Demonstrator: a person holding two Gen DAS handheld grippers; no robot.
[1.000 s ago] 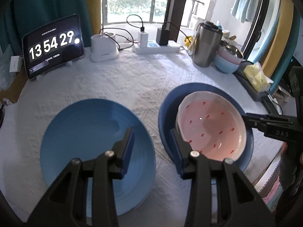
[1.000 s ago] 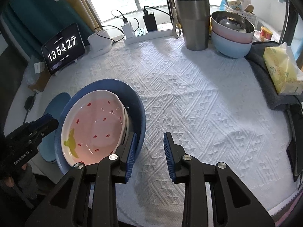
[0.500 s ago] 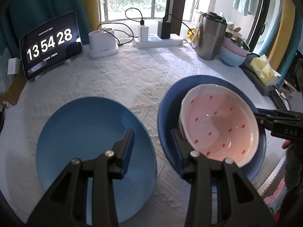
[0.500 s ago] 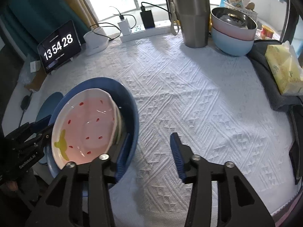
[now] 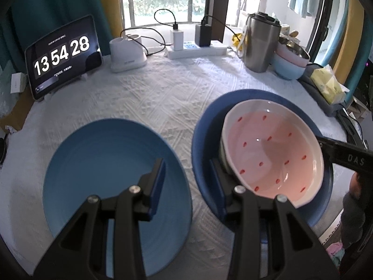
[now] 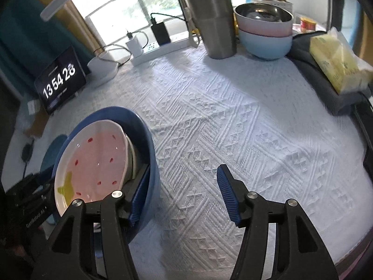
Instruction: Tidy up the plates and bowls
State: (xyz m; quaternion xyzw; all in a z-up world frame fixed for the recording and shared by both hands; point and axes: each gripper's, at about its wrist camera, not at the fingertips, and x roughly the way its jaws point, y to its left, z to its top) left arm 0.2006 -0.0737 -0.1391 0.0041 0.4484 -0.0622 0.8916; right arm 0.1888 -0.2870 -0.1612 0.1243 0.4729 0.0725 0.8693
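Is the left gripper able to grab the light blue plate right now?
Probably yes. The left gripper hangs over the light blue plate edge, jaws open with nothing between them, and nothing lies on the plate.

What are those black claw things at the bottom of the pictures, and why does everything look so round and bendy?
Those are hand-held grippers: two-fingered tongs that a person holds, one in each hand. A small wide-angle camera rides on each, so each picture looks along its fingers, and that lens bends everything. One picture is from the left hand-held gripper, the other from the right hand-held gripper. On the white patterned tablecloth lie a flat light blue plate and a deep dark blue bowl with a pink, red-spotted ceramic bowl inside it. The right one has just been opening its jaws; the dark blue bowl's wall stands between them, not squeezed. The left one is open too and holds nothing.
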